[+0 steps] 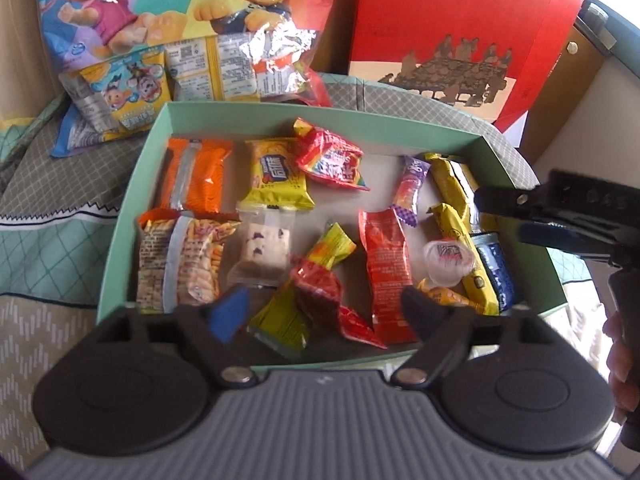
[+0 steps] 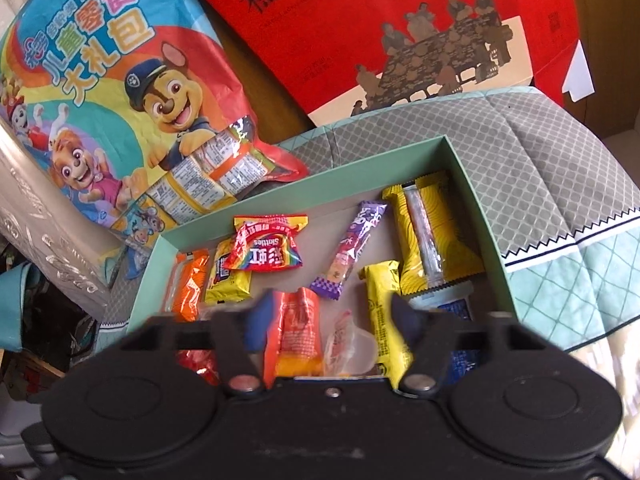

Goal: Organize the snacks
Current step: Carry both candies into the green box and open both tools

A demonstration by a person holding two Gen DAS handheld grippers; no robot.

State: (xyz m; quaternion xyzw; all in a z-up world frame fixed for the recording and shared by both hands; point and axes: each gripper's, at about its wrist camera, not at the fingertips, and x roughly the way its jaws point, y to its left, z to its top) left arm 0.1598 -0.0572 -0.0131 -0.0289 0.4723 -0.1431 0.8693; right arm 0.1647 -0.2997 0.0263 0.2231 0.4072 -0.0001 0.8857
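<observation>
A mint-green box (image 1: 132,208) (image 2: 484,200) holds several snack packets: an orange wafer pack (image 1: 196,176), a yellow biscuit pack (image 1: 278,176), a red Skittles bag (image 1: 332,158) (image 2: 266,246), a purple candy stick (image 1: 408,188) (image 2: 352,252), a red packet (image 1: 386,268) (image 2: 298,332) and a clear jelly cup (image 1: 448,260) (image 2: 352,350). My left gripper (image 1: 324,312) is open and empty above the box's near edge. My right gripper (image 2: 334,322) is open and empty over the box's right side; it shows in the left wrist view (image 1: 500,216).
A cartoon-dog snack bag (image 1: 168,20) (image 2: 108,92) with loose packets (image 1: 124,96) lies behind the box on the left. A red gift box (image 1: 452,28) (image 2: 400,36) stands behind it. A grey and teal quilted cloth (image 1: 48,184) (image 2: 560,168) lies underneath.
</observation>
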